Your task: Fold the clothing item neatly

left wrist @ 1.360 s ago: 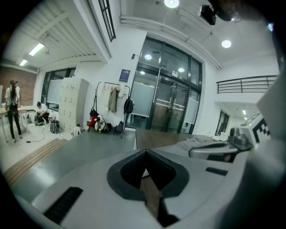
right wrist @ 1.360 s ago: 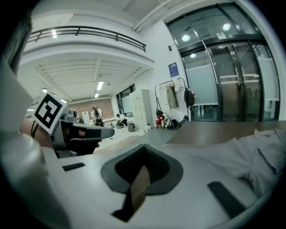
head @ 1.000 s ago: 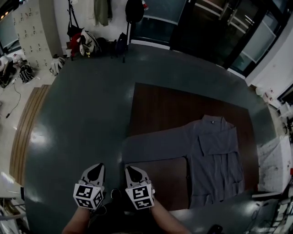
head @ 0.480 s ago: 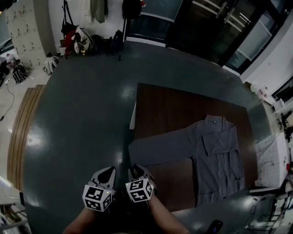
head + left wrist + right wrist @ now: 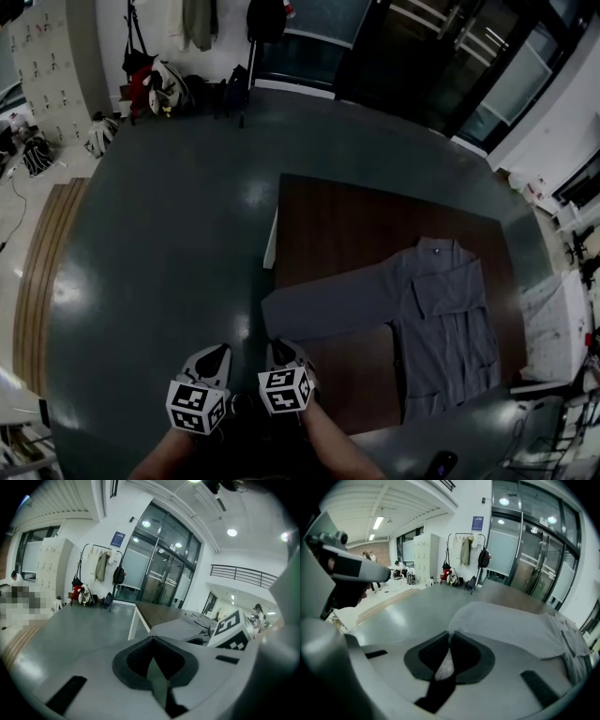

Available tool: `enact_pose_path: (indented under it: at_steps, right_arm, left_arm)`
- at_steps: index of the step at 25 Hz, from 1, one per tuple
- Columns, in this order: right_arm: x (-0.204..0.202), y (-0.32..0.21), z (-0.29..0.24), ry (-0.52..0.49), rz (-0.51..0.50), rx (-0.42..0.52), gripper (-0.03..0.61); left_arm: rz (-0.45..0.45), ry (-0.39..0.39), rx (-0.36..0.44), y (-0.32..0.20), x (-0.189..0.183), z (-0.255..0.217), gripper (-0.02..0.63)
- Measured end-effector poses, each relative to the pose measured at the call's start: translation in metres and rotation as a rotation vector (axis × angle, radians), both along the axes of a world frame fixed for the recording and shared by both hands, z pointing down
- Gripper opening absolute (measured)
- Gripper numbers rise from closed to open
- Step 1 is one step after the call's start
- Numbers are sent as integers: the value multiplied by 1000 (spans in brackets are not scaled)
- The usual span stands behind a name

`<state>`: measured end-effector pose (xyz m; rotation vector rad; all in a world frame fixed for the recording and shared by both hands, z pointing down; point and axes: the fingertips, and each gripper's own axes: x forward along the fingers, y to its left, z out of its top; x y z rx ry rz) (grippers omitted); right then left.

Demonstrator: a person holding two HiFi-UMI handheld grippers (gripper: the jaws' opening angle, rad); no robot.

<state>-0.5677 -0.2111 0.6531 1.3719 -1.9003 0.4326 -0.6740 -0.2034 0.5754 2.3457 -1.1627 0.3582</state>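
Note:
A grey long-sleeved shirt (image 5: 450, 328) lies flat on the brown table (image 5: 356, 216), collar at the far side. Its one sleeve (image 5: 319, 305) stretches left to the table's edge. Both grippers hang low in the head view, over the floor, short of the table's near left corner. My left gripper (image 5: 214, 353) (image 5: 152, 638) is shut and empty. My right gripper (image 5: 279, 347) (image 5: 450, 633) points at the sleeve end (image 5: 511, 625); its jaws are closing, a thin slit still between the tips and nothing in it. Neither gripper touches the shirt.
Dark grey floor surrounds the table. A coat rack with bags (image 5: 169, 84) stands at the far wall beside glass doors (image 5: 450, 56). A wooden strip (image 5: 47, 253) runs along the left. A white cloth (image 5: 553, 328) lies right of the table.
Both grippers have drifted slightly right and toward the table corner. The right gripper's cube has turned a little. The shirt has not moved.

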Motion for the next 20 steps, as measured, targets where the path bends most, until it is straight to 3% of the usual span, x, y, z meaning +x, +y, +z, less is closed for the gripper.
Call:
enact_pose_path:
  at_steps: [4, 10, 20]
  right_arm:
    - [-1, 2, -13, -52, 0, -8, 18]
    - [13, 6, -63, -91, -6, 81, 18]
    - [78, 13, -110, -173, -55, 182, 18]
  left_arm:
    - [8, 7, 16, 0, 2, -9, 9]
    - [10, 39, 36, -1, 16, -27, 9]
    - [29, 25, 78, 21, 94, -39, 9]
